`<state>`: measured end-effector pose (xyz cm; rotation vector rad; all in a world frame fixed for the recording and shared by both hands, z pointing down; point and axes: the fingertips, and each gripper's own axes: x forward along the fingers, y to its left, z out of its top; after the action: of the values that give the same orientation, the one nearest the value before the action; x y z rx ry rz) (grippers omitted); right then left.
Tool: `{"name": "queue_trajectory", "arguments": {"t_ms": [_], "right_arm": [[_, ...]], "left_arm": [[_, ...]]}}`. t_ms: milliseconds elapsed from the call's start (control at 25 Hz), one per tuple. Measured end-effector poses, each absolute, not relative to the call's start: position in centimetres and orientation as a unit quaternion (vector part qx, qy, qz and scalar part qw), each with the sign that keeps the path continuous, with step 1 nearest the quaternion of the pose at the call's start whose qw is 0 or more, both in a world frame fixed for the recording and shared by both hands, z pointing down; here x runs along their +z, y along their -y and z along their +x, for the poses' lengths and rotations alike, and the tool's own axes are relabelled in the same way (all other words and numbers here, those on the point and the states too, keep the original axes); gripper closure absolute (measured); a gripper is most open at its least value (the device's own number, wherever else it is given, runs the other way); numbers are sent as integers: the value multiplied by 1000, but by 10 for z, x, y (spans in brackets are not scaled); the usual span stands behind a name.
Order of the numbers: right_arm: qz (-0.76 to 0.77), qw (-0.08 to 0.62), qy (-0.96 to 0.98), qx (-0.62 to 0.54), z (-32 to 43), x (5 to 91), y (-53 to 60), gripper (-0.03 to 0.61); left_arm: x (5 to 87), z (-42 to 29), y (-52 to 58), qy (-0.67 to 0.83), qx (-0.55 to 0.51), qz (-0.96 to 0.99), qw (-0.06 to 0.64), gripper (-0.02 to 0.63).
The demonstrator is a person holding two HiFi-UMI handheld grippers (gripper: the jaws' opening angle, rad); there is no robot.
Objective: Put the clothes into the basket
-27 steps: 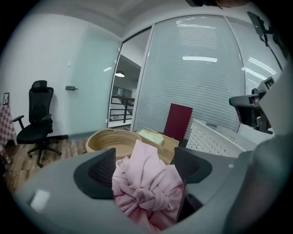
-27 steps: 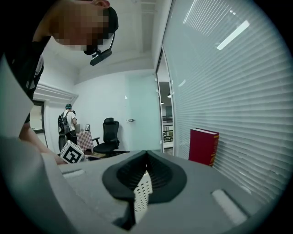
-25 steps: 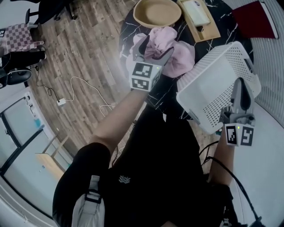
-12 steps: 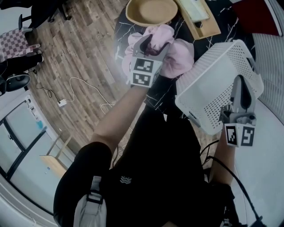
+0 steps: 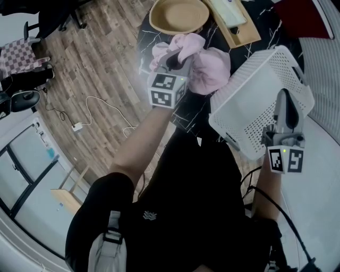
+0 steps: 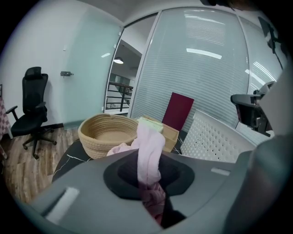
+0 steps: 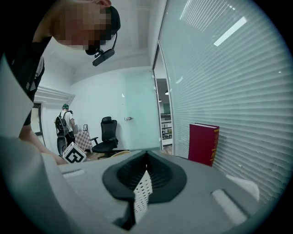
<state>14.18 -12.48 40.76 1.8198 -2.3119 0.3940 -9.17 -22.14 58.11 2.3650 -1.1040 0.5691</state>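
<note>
The left gripper (image 5: 177,57) is clenched on a fold of the pink clothes (image 5: 210,69). Its jaws have just been closing, and the fabric is now pinched between them. The rest of the heap lies on the dark marbled surface (image 5: 151,37), between the woven bowl (image 5: 178,15) and the white basket (image 5: 255,106), just beside the basket's rim. The right gripper (image 5: 287,98) grasps the basket's near wall, with the jaws closed over its edge.

The left gripper view shows the grip itself: a strip of pale pink cloth rises straight out from between the jaw tips, bunched darker where they meet. That view also shows the bowl from the side, a wooden tray (image 6: 165,132) behind it, a dark red book (image 6: 177,111) standing upright against the blinds, and a black office chair (image 6: 33,109) on the wooden floor.

The right gripper view shows a narrow piece of perforated white plastic caught between its jaws. Behind it are the left gripper's marker cube and a person with a backpack (image 7: 64,125) in the far room. Only the head view shows the whole heap, the basket's open interior and a white cable (image 5: 101,109) on the floor.
</note>
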Motion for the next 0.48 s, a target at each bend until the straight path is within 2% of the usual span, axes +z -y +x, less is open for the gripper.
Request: {"name": "queue_trajectory", "arguments": {"t_ms": [480], "right_arm": [[607,65,783,118,137,382,115,578]], "left_arm": [[517,-91,191,403,162,876,208,565]]}}
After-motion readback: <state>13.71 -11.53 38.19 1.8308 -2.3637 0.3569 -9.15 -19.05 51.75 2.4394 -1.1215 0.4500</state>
